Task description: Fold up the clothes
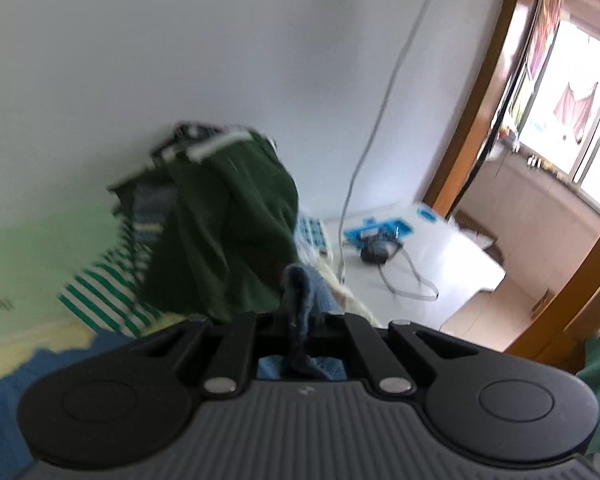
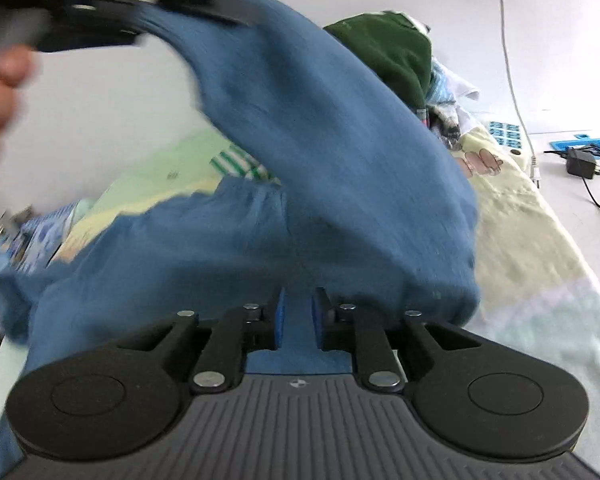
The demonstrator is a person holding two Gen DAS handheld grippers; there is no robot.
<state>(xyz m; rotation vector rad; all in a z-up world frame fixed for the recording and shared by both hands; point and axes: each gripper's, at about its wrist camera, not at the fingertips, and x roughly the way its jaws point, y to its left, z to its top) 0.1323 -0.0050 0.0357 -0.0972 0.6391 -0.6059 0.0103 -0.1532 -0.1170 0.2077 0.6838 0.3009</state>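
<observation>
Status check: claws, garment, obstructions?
Left claw shut on blue garment. Right claw shut on it too. Green garment piled behind; nothing blocking.

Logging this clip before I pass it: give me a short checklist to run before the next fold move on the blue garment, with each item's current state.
1. Left gripper shut on blue garment: ok, a bunched edge sits between its fingers.
2. Right gripper shut on the garment: ok, cloth fills the gap.
3. Garment spread flat between the grippers: not ok, it hangs slack and creased.
4. Garment clear of the green garment in the pile: cannot tell.
5. Bed surface free beside the pile: ok on the right wrist view's near side.
6. Sharp view: not ok, motion blur.
</observation>
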